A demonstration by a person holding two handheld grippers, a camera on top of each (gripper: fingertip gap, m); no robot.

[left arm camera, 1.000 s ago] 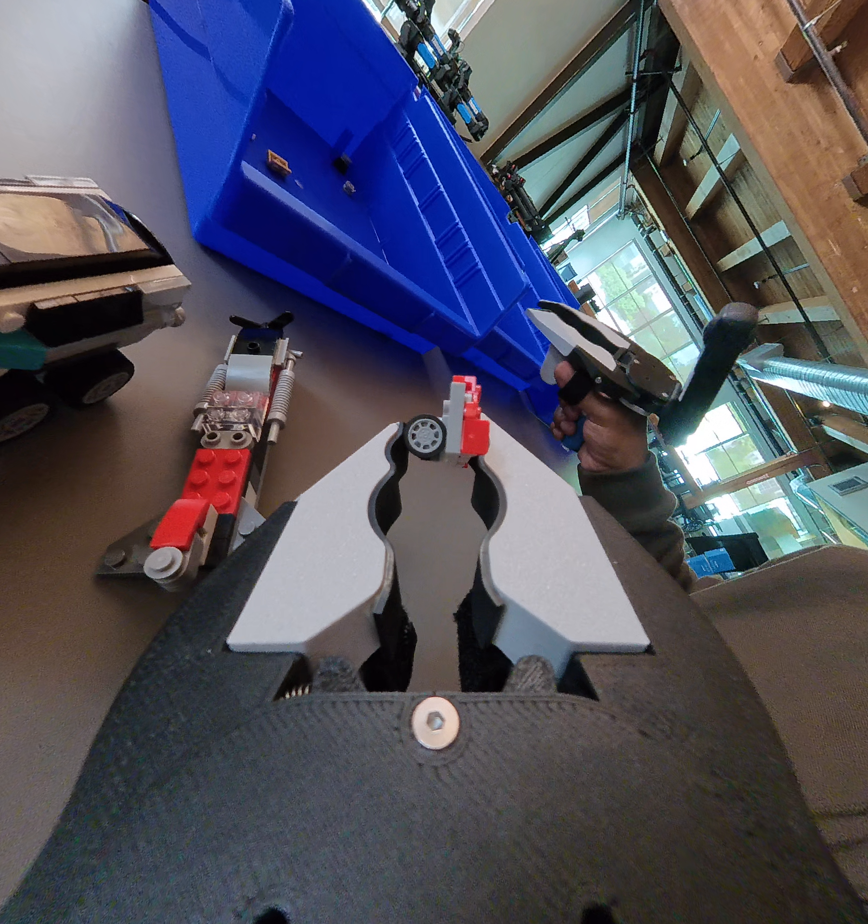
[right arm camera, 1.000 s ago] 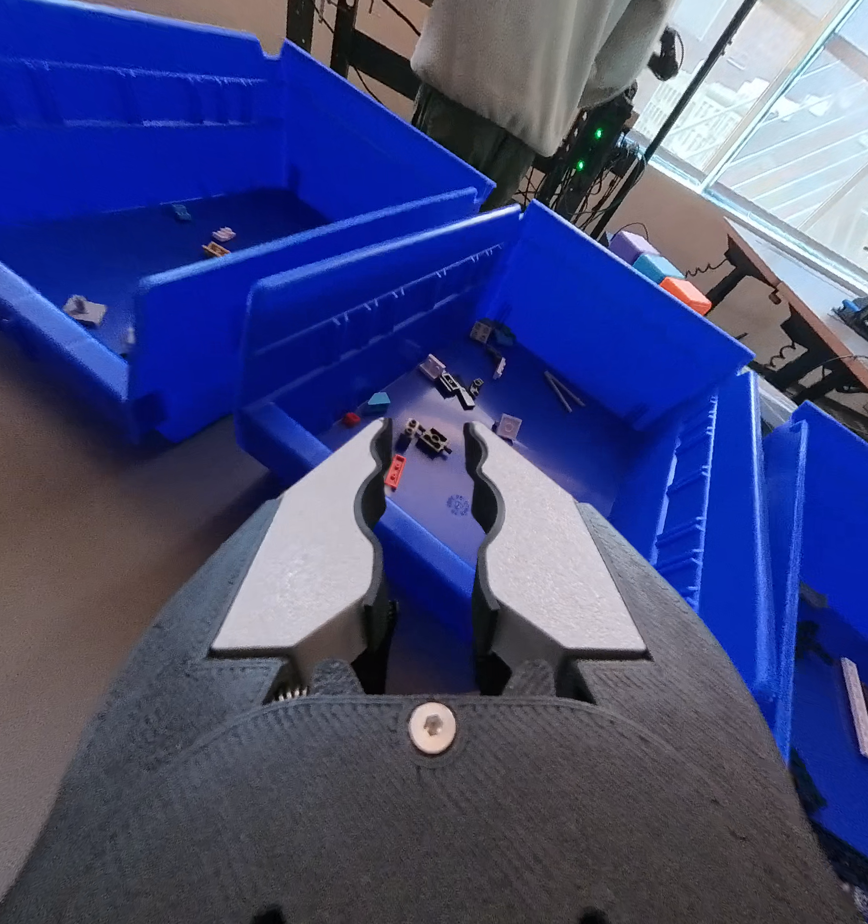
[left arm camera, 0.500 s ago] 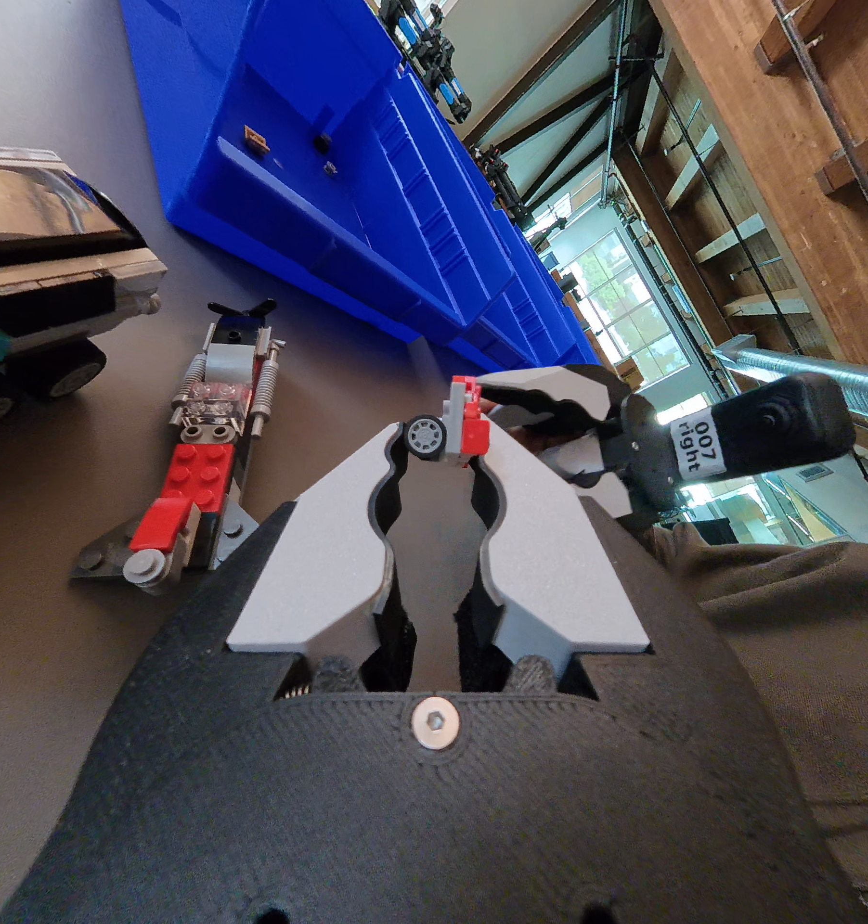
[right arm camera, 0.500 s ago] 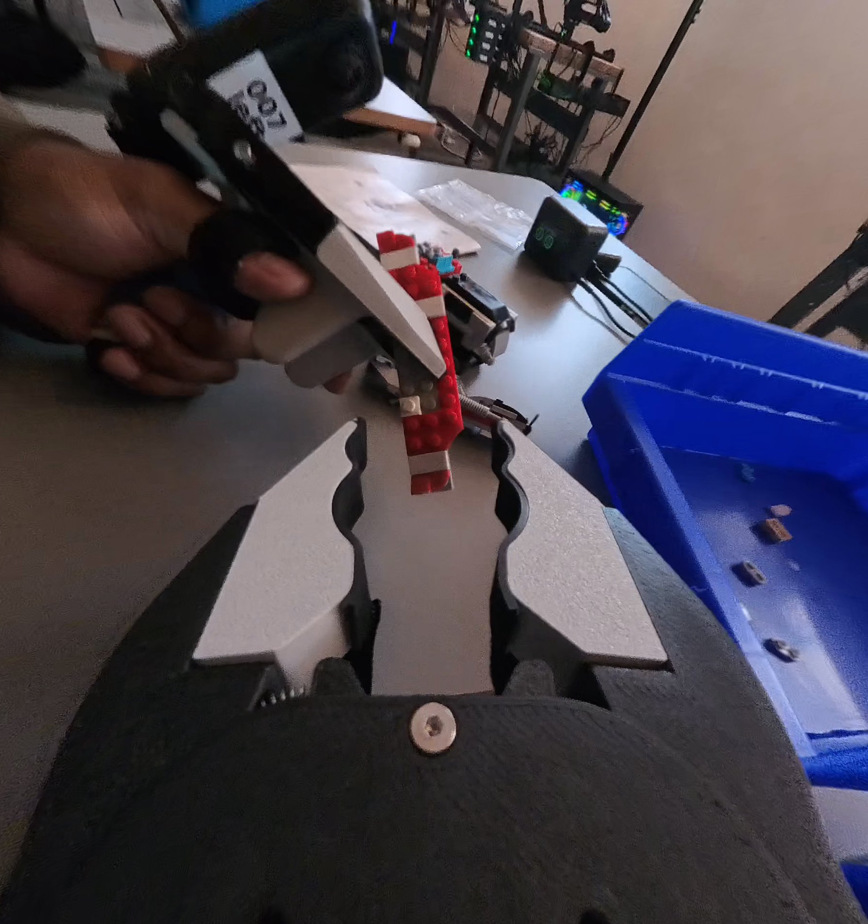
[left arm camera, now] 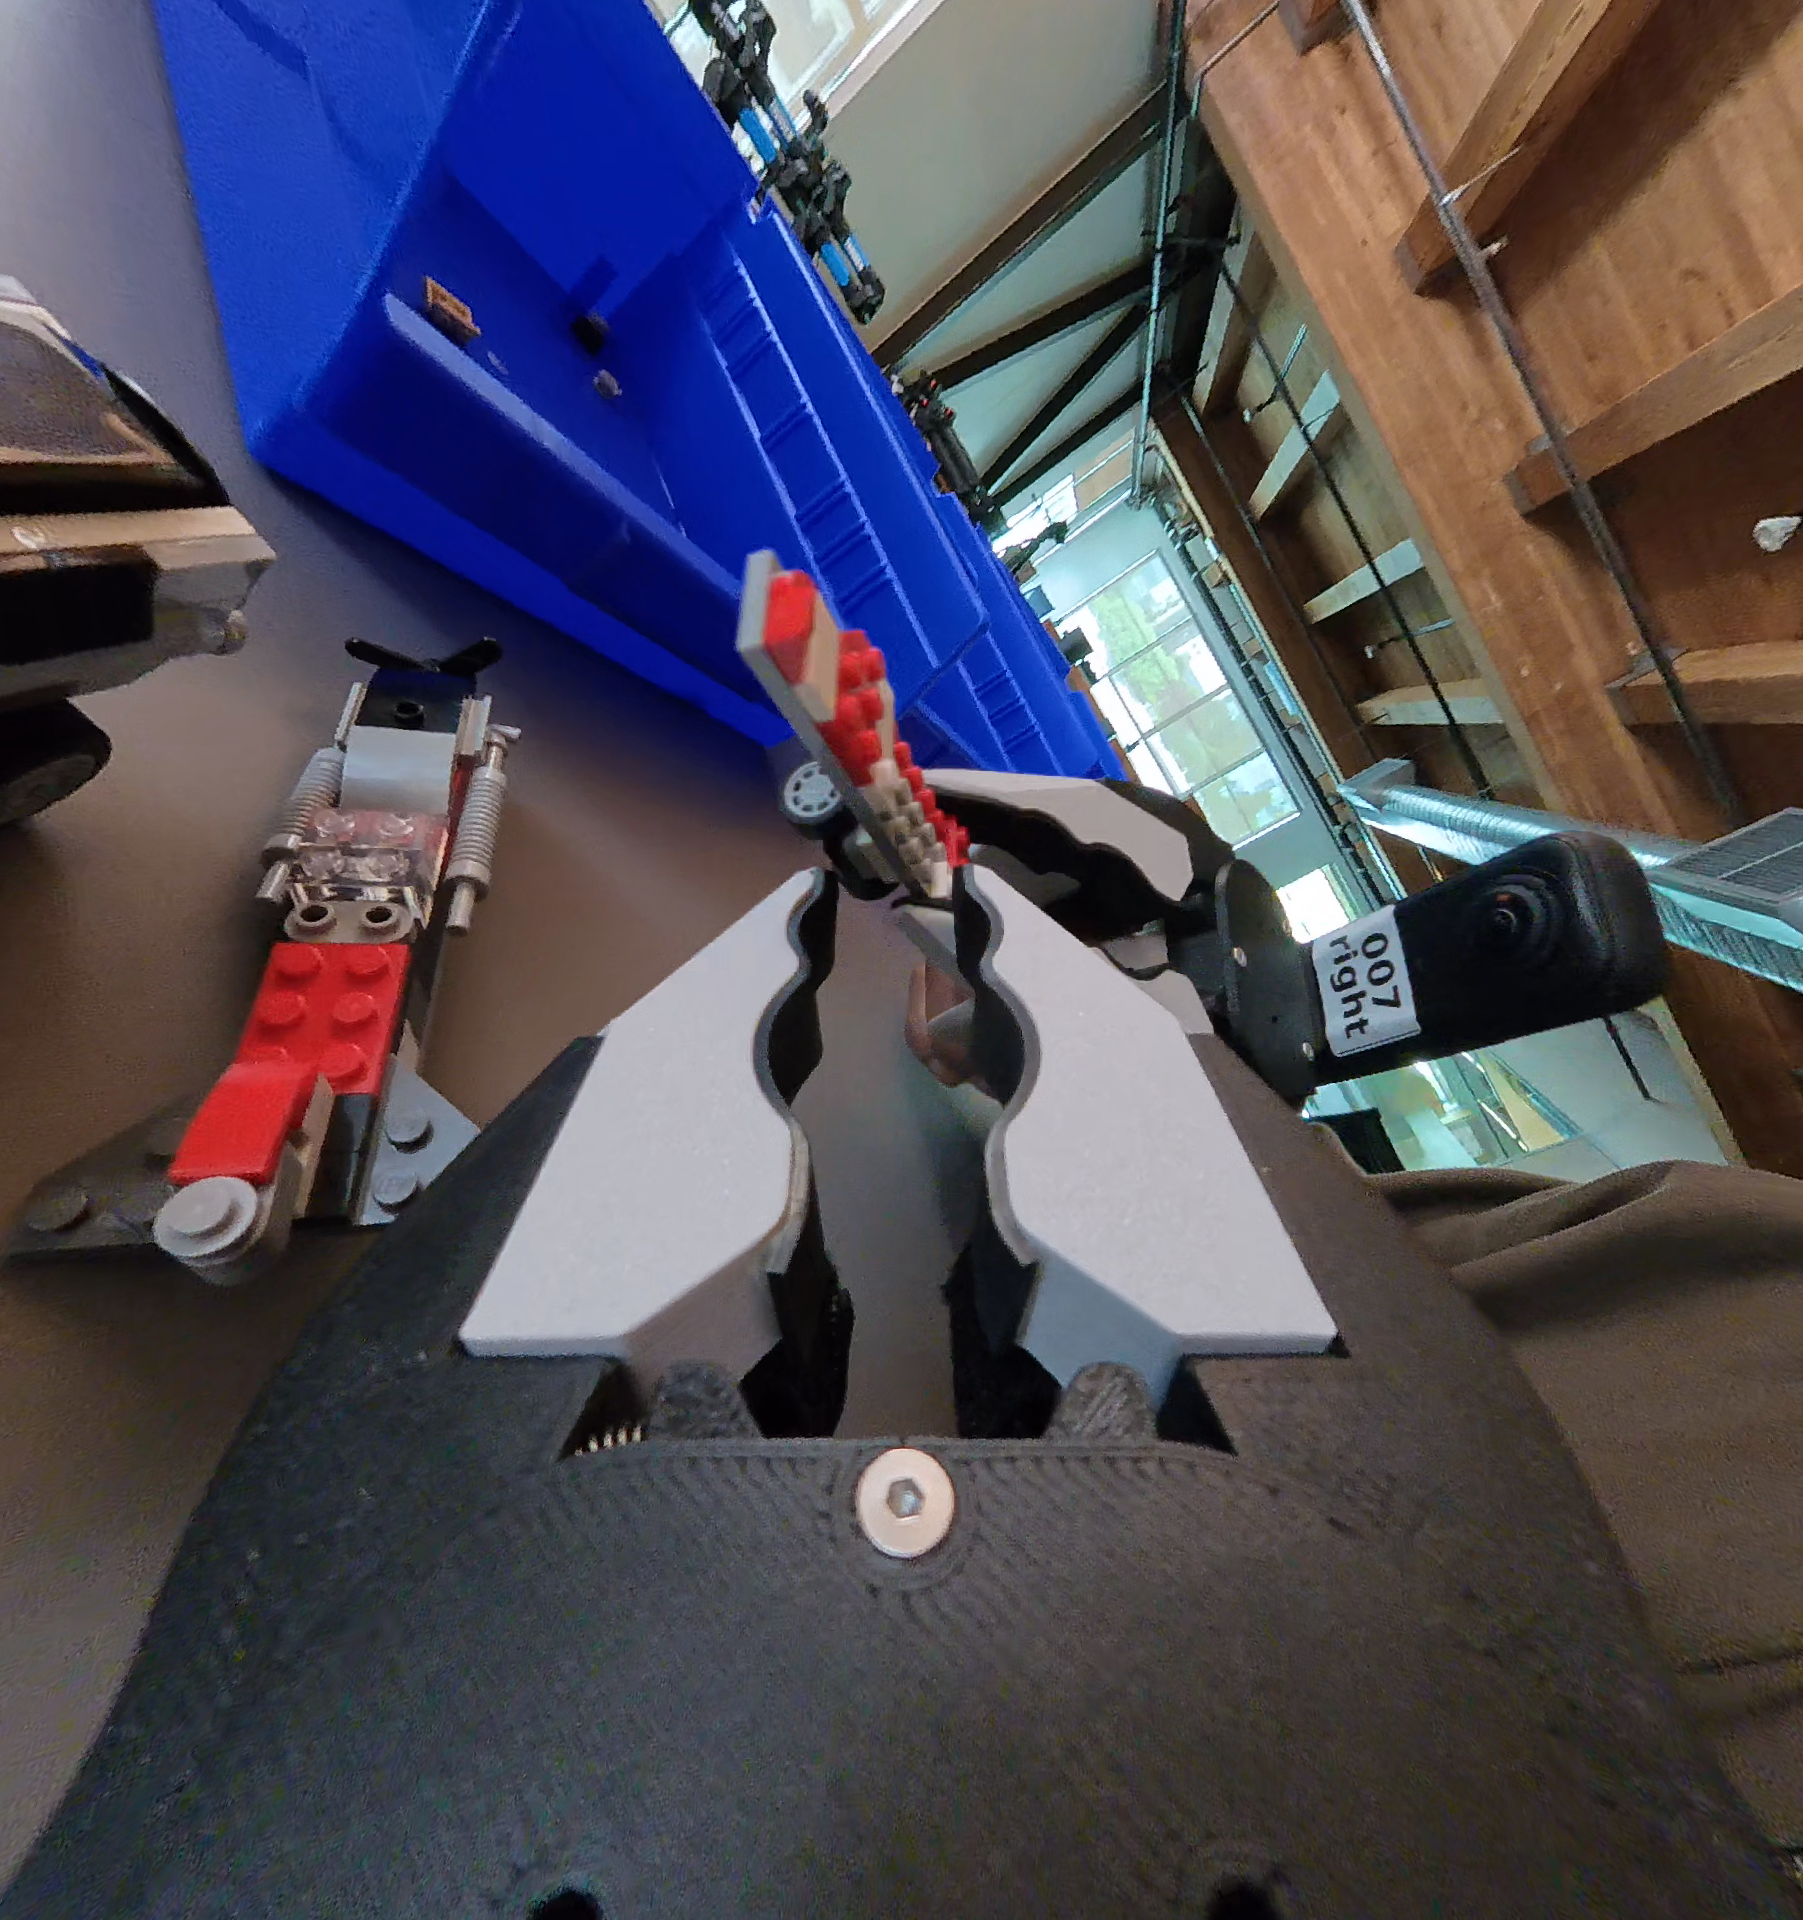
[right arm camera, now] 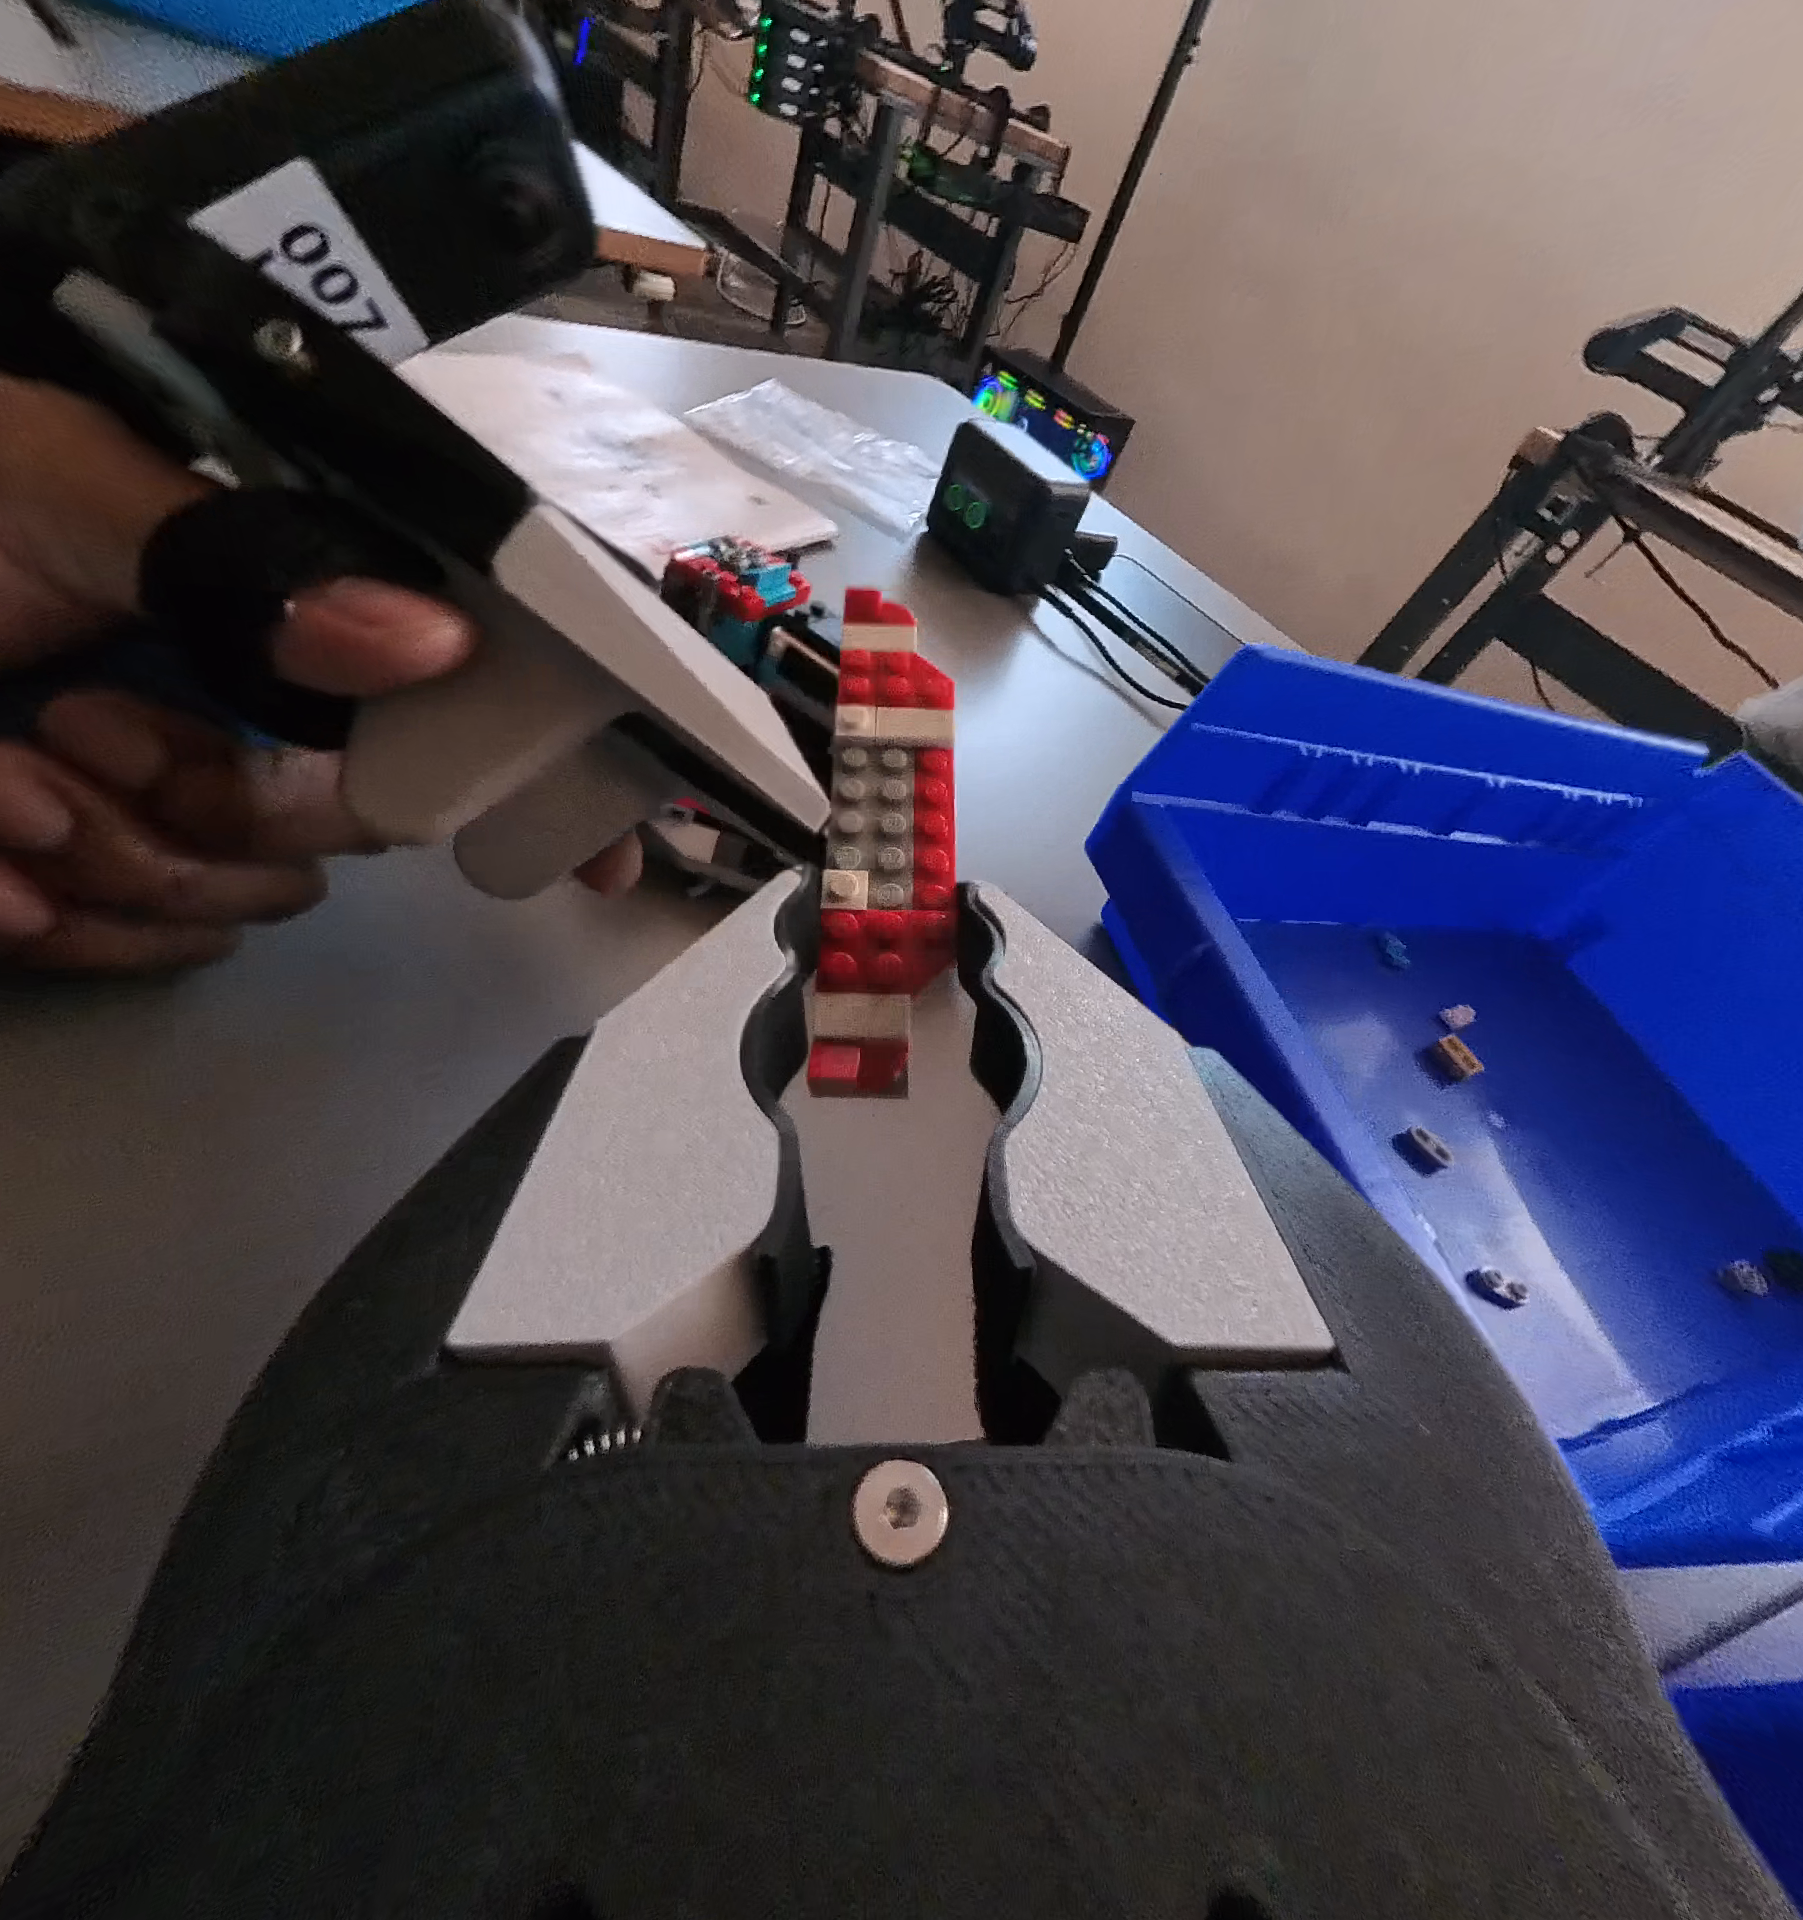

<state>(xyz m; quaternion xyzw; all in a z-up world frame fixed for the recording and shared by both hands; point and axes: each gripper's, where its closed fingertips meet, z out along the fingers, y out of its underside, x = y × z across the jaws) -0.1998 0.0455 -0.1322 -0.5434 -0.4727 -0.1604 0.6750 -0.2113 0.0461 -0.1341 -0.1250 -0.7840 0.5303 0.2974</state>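
Observation:
A long red, grey and white brick assembly point(left arm camera: 845, 717) with a small wheel point(left arm camera: 809, 795) stands tilted at the tips of my left gripper point(left arm camera: 889, 883), which is shut on its lower end. My right gripper point(right arm camera: 881, 904) is shut on the same assembly point(right arm camera: 892, 810), with its pads pressed on the red sides. In the left wrist view the right gripper's fingers point(left arm camera: 1073, 842) reach in from the right. In the right wrist view a finger point(right arm camera: 648, 707) of the left gripper meets the assembly from the left, held by a hand point(right arm camera: 97, 727).
A second brick model point(left arm camera: 357, 935) with springs and a toy car point(left arm camera: 45, 582) lie on the dark table to the left. Blue bins point(left arm camera: 564, 312) stand behind. A blue bin point(right arm camera: 1499, 1039) with small loose pieces is at the right. A black device point(right arm camera: 1011, 499) and papers point(right arm camera: 616, 457) lie farther off. Left and right tips are no more than a few centimetres apart.
My right gripper swung from the blue bins to the left gripper, opened wide, then closed on the brick assembly. The assembly now shows tilted lengthwise at the left gripper's tips.

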